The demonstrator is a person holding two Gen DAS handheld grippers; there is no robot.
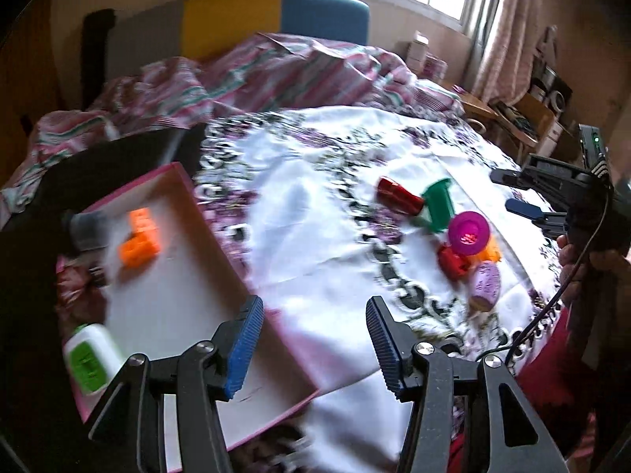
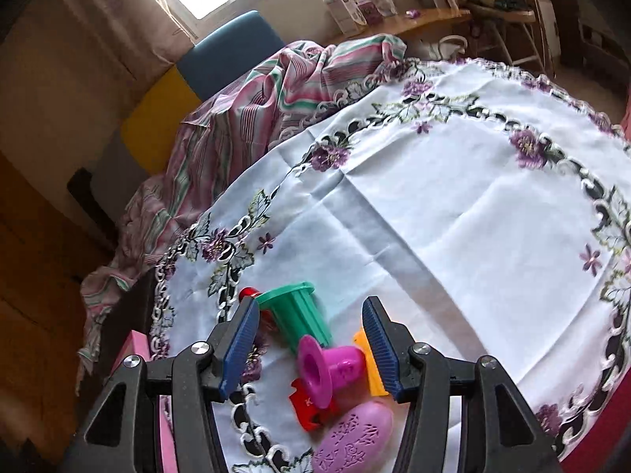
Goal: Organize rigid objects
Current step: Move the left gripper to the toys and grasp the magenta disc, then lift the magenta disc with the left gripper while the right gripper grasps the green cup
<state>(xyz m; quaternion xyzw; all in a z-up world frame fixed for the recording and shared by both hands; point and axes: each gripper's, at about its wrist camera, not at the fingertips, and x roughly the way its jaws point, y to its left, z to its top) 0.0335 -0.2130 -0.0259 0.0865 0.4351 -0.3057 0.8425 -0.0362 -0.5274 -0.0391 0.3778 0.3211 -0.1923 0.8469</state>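
While your left gripper gapes wide and empty over the near right edge of the pink-rimmed cardboard box, your right gripper hangs equally wide above the toy cluster, gripping nothing. Inside the box lies a blocky orange brick. On the embroidered cloth sit a ribbed green cup, a flared magenta mould and an embossed lilac oval.

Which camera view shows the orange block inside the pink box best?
The left wrist view. There the orange block lies in the open pink box, unobstructed though a little blurred. The right wrist view shows only a sliver of the box's pink edge, and the block is not visible at all.
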